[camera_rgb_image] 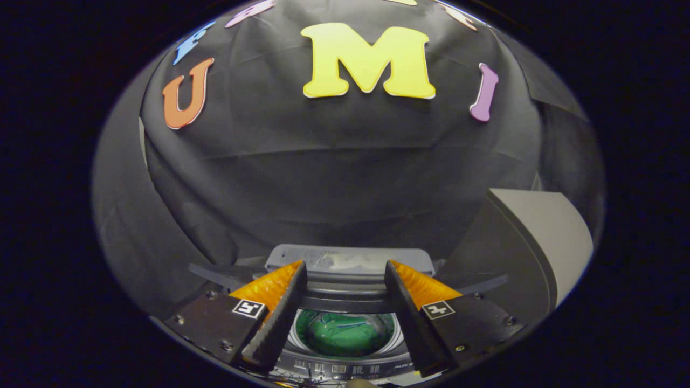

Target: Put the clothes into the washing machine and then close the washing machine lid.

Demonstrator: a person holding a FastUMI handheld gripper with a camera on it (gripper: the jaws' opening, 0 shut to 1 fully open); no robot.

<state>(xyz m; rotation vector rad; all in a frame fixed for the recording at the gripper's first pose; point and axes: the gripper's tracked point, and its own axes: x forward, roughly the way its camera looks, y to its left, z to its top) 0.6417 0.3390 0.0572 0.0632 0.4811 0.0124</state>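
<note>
gripper [345, 272], fingers spread wide, holding nothing

Black cloth [334, 161] drapes the booth's back wall, creased in long horizontal folds and sagging slightly at its middle. A plain grey side panel [116, 215] edges the cloth on one flank. On the other stands 1 grey boxy unit [544, 242], its pale face catching soft, even light.
</note>
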